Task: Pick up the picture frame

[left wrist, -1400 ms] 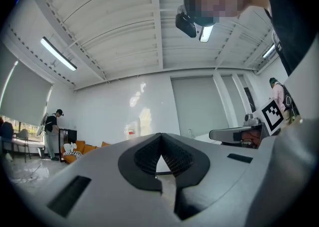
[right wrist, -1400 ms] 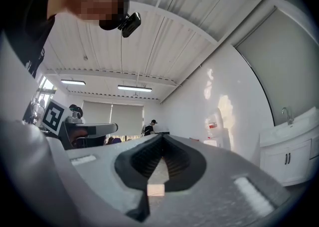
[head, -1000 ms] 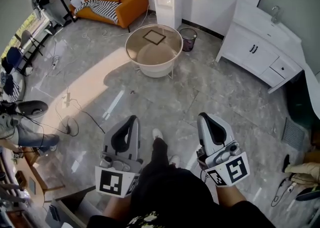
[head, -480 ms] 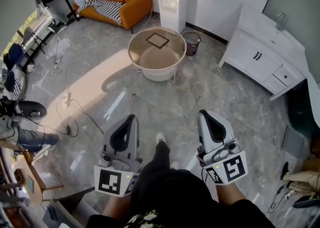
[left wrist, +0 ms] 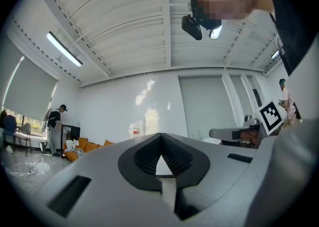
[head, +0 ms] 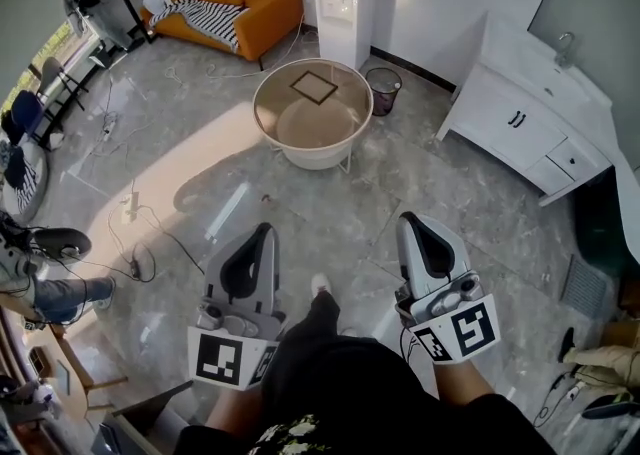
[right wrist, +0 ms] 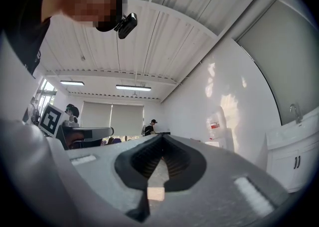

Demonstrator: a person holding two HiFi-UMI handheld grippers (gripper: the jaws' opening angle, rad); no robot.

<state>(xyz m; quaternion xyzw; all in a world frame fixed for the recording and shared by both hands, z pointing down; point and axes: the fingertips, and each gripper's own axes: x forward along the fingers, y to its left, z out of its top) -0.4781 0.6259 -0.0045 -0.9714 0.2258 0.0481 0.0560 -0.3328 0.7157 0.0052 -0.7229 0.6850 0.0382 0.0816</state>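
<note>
Since a second ago the round table (head: pixel 268 133) has slipped a little lower in the head view, and the shoe (head: pixel 318 286) between the grippers has shifted. I judge the person is walking toward the table. The left gripper (head: pixel 265 235) and right gripper (head: pixel 413 223) sit where they were, held out in front, each with its jaws closed together on nothing.

The picture frame (head: pixel 314 86) lies on the tabletop toward its far side, well apart from both grippers, with a stretch of marble floor (head: pixel 420 173) between.

The step in hand is the approach. To do it well, the person should keep clear of the cables (head: pixel 150 243) on the left. They should stop close enough that the frame need not be reached across the whole top, then part one gripper's jaws before lowering them. A thin frame lying flat probably needs its edge caught, or to be slid to the rim first.

The frame is too small here to tell its thickness or what it holds. Both gripper views tilt up at ceiling and walls, showing neither table nor frame. The person's dark clothing (head: pixel 350 383) hides the floor underfoot.
</note>
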